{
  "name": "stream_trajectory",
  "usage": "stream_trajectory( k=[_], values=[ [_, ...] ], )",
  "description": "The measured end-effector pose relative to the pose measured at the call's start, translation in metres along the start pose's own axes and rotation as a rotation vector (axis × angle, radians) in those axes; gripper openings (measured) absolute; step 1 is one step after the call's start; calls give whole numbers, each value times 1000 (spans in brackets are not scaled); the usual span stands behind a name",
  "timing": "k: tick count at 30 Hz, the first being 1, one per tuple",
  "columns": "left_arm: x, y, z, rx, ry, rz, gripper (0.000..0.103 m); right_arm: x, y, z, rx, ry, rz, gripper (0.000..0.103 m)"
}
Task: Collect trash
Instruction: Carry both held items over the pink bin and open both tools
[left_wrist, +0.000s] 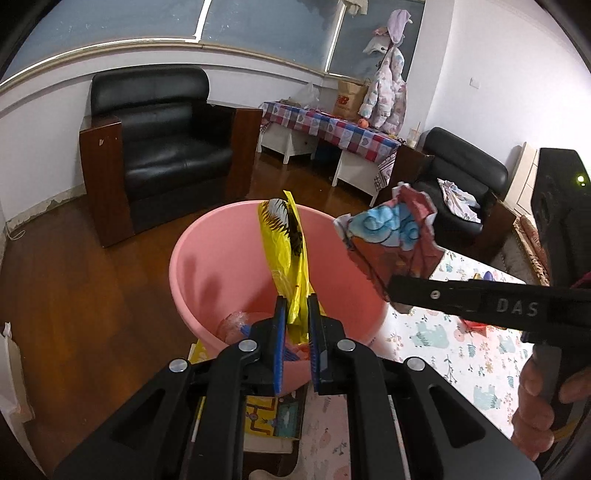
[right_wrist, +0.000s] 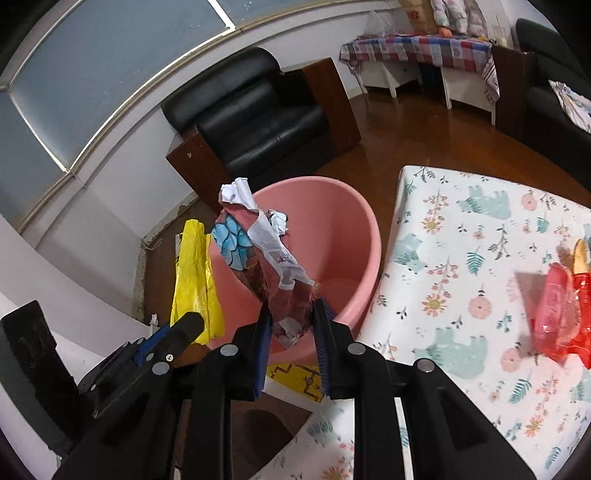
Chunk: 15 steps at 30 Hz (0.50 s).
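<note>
My left gripper (left_wrist: 296, 301) is shut on a yellow plastic wrapper (left_wrist: 286, 251) that stands up over the pink basin (left_wrist: 207, 258). A crumpled red and blue paper wrapper (left_wrist: 391, 240) is clamped in my right gripper (left_wrist: 397, 297), which reaches in from the right with a hand on its handle. In the right wrist view my right gripper (right_wrist: 293, 315) holds that crumpled wrapper (right_wrist: 266, 258) above the pink basin (right_wrist: 347, 225). The left gripper (right_wrist: 184, 326) with the yellow wrapper (right_wrist: 195, 280) shows at the left. Some trash lies in the basin's bottom.
A red wrapper (right_wrist: 557, 314) lies on the floral-cloth table (right_wrist: 461, 258) at the right. A yellow box (left_wrist: 273, 417) sits under the basin. A black armchair (left_wrist: 162, 147) stands behind on the wood floor, with a checked-cloth table (left_wrist: 332, 125) and a second armchair (left_wrist: 458, 184) further right.
</note>
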<state>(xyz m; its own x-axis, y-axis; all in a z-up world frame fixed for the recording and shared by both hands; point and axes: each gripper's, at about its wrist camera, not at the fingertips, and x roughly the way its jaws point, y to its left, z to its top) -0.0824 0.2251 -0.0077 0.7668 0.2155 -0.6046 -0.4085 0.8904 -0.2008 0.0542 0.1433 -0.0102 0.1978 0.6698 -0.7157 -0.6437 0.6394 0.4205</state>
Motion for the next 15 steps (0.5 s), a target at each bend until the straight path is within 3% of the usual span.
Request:
stream_trajectory(
  k=[6,8,10,11,15],
  values=[
    [8,2,0,8,16,-3,13,15,-1,2,14,15,-9,23],
    [12,2,0,6,26,-13,20,19,-1,3,18,16,-6,26],
    [13,4,-1,6,27,-22,35,20,-1,2,14,15,-2,36],
    [13,4,-1,4,23,-22,37,20,-1,2,13,11,-1,41],
    [15,8,-2,-10,28,-25,43,16,-3,3,12,-7,10,44]
  ],
)
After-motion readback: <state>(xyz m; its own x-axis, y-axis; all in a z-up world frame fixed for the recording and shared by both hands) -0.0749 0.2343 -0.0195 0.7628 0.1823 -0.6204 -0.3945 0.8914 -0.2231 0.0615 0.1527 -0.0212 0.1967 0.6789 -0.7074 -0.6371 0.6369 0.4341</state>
